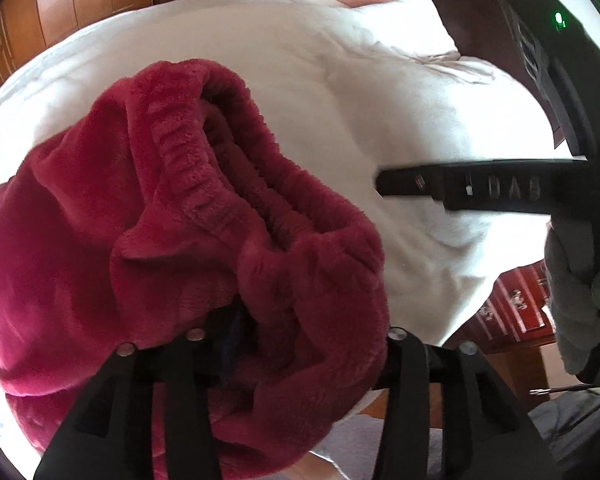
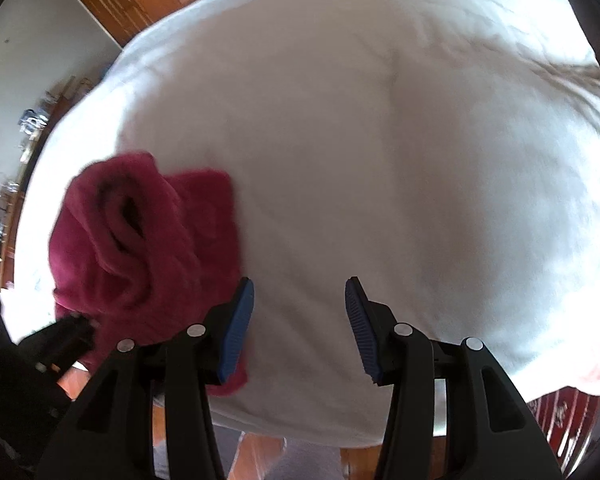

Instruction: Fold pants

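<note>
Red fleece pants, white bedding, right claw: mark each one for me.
red fleece pants (image 1: pixel 188 184): left wrist view, on the elastic waistband.
white bedding (image 2: pixel 380 140): right wrist view, on a bare stretch.
right claw (image 2: pixel 300 320): right wrist view, midway between the blue pads.

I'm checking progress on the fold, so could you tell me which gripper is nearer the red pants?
Left. The left gripper touches the red pants; the right gripper hovers open beside them.

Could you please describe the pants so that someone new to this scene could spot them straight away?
Look at the big bed under its white duvet. Near its close edge lies a bunched heap of fleece, the pants, with a ribbed elastic waistband gaping open. They are the only deep red, fuzzy thing on the white bedding.
</note>
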### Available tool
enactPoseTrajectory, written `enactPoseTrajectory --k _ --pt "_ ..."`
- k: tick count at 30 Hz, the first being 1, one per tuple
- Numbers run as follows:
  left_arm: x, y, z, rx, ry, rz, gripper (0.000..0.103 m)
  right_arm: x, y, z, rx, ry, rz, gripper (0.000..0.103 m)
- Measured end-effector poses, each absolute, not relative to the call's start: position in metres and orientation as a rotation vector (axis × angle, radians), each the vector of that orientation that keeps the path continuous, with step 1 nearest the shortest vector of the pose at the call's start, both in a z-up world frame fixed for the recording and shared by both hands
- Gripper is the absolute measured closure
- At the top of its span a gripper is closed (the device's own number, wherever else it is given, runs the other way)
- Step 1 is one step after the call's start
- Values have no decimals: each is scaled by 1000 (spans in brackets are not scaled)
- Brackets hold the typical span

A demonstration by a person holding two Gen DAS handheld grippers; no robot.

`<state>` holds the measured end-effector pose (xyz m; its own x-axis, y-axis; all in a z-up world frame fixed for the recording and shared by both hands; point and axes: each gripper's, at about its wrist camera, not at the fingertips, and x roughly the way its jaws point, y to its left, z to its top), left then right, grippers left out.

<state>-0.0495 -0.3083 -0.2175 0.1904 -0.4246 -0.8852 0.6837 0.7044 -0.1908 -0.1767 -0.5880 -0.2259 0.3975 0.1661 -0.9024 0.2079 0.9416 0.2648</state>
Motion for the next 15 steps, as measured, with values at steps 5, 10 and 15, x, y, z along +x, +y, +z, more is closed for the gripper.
enactPoseTrajectory --k 5,10,15 --pt "-46 -284 -204 145 1173 -825 44 -162 -577 -203 374 1101 81 54" --pt "-53 -251 -182 64 1148 -848 43 -155 -560 -187 409 1073 200 54" --pt "-51 -213 -170 6 1139 -765 43 -153 -532 -188 407 1097 290 54"
